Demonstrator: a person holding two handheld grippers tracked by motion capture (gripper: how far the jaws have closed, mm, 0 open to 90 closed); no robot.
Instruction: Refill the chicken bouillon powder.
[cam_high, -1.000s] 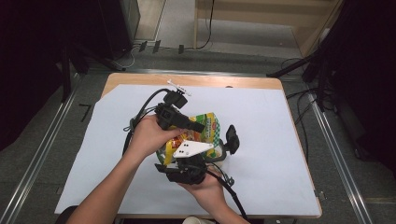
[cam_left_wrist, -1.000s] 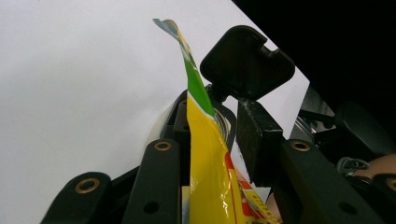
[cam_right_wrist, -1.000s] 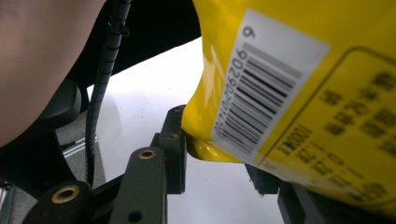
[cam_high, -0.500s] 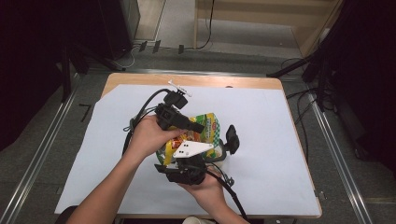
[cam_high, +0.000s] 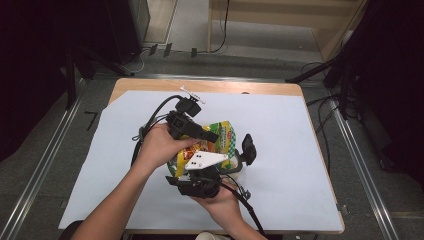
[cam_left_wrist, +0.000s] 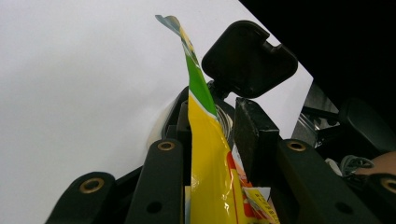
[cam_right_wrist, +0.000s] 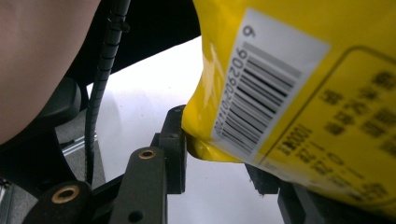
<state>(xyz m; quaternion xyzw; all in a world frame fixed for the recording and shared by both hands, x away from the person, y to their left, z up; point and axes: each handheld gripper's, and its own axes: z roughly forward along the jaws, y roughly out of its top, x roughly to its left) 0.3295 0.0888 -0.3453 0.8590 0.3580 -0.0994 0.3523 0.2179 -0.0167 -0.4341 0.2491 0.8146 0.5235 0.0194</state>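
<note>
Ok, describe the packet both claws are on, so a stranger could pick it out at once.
Start at the white sheet covering the wooden table, then go to its middle, where two hands meet. Between them sits the yellow and green snack packet, pinched by the left claw and the right claw. It is the one brightly coloured thing among black gear, with a barcode on its back.

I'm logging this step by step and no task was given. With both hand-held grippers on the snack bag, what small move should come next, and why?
Probably a gentle pull apart to tear or open the snack bag. The left hand-held gripper pinches its thin edge, the right hand-held gripper bites a corner near the barcode, and the bag is held above the white sheet.
</note>
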